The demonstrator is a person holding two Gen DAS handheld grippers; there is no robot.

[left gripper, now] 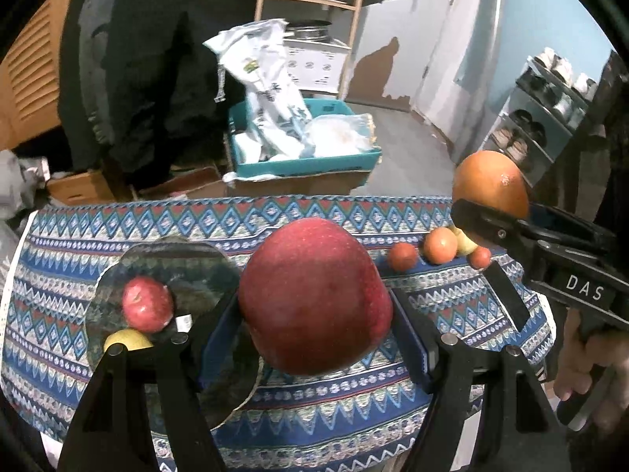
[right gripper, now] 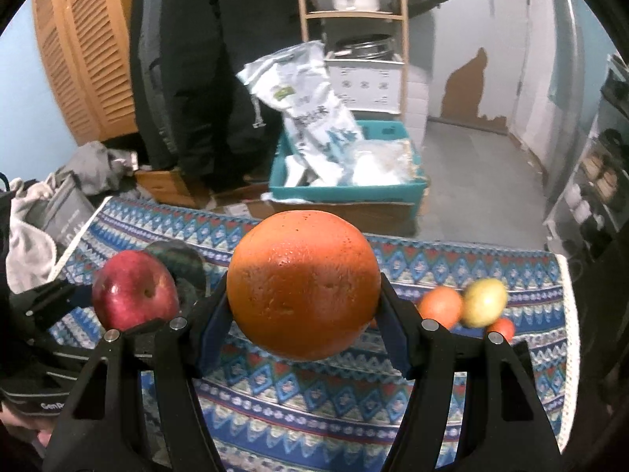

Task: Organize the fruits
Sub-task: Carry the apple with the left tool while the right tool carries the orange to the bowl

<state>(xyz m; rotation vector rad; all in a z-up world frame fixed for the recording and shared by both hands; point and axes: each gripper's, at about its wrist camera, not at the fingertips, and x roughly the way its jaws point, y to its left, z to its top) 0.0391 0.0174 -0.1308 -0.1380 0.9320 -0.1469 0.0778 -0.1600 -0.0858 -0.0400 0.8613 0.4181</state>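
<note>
My left gripper [left gripper: 314, 314] is shut on a big red apple [left gripper: 314, 295], held above the patterned tablecloth [left gripper: 314, 405]. My right gripper [right gripper: 302, 314] is shut on a large orange [right gripper: 302, 283], also lifted off the cloth. In the left wrist view the right gripper [left gripper: 487, 212] with its orange [left gripper: 489, 183] hangs at the right. The right wrist view shows the left-held apple [right gripper: 133, 289] at the left. A dark shiny plate [left gripper: 157, 267] on the left of the table holds a smaller red apple [left gripper: 147, 304] and a yellow fruit [left gripper: 126, 340].
Loose fruits lie at the table's far right: a small red one [left gripper: 401, 256], an orange one [left gripper: 440, 245], a yellow-green one [right gripper: 484, 302] and another small red one [left gripper: 480, 257]. Behind the table stand a teal crate [left gripper: 306, 161] with bags, a dark-clothed person [left gripper: 157, 59] and a wooden shelf [left gripper: 310, 0].
</note>
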